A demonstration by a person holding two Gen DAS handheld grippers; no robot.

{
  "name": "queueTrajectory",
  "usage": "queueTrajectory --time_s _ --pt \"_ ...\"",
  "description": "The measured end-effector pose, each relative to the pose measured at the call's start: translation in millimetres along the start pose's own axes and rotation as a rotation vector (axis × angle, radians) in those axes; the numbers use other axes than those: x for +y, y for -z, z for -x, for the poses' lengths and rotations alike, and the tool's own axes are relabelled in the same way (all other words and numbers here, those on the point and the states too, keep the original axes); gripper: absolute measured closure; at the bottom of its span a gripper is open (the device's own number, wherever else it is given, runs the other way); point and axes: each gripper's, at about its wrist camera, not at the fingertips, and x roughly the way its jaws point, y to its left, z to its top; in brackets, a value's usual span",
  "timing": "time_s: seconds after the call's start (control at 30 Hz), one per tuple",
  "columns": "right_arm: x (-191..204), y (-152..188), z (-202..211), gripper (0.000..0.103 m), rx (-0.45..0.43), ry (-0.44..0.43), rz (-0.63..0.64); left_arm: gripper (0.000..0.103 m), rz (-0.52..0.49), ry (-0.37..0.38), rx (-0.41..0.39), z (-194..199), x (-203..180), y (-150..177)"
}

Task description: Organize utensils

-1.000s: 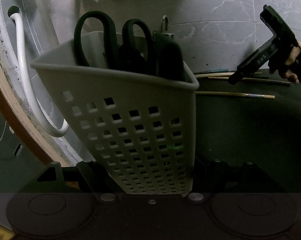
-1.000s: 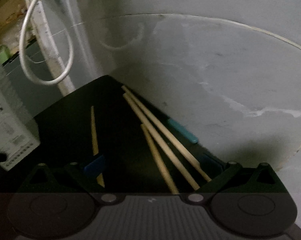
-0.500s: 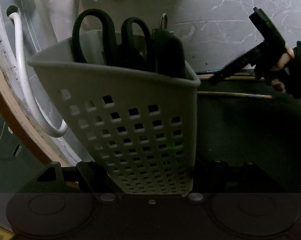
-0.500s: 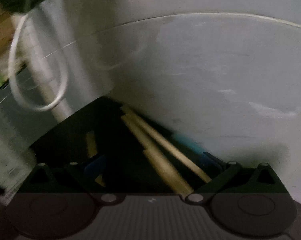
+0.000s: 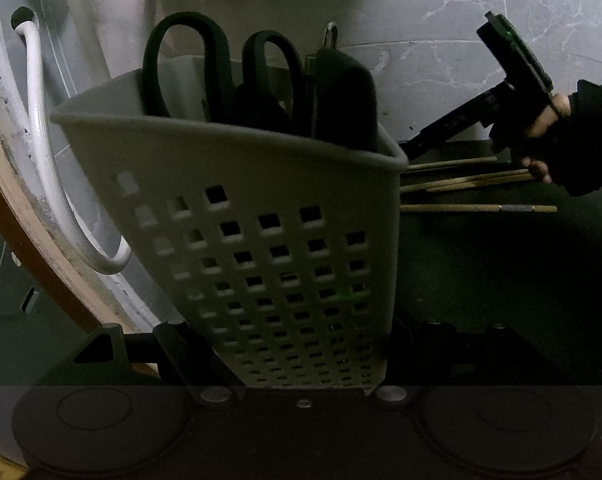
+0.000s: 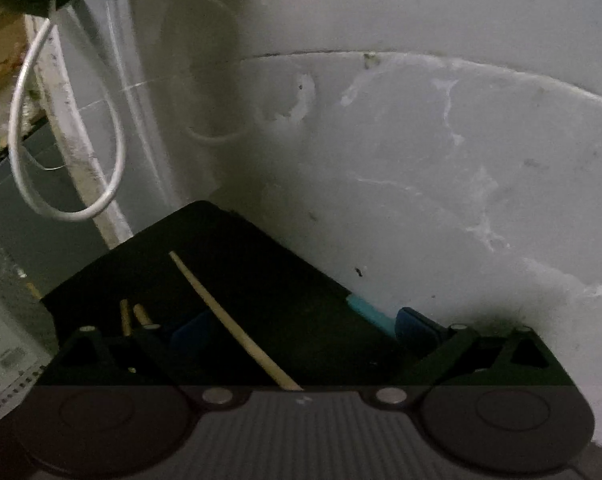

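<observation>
We're closing L claw [image 5: 297,360] on tilted basket [image 5: 261,184], scissors [image 5: 221,68] maybe sliding out; R claw [image 6: 305,332], spread, risking nudging chopstick [image 6: 229,320] away.

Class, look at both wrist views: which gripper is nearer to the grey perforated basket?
Left. The left gripper has the basket between its fingers, jaws closing; the right gripper is over the chopsticks beside it.

The basket [image 5: 261,248] sits between the left gripper's [image 5: 285,344] fingers, scissors [image 5: 221,72] inside; chopsticks [image 5: 473,184] lie right.
</observation>
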Motion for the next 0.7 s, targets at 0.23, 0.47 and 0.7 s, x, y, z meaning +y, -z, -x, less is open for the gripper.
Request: queueTrajectory --time_s 0.23,0.47,0.7 --pt "9 -7 -3 0.004 0.113 -0.088 -0.063 0.021 0.009 0.007 -0.003 -2 2 1" --pt "12 -15 -9 0.005 0.085 -0.009 0.025 0.022 0.004 0.014 0.001 -4 5 2" --pt "21 -19 -25 0.001 0.067 -0.002 0.021 0.022 0.008 0.013 -0.001 -4 5 1"
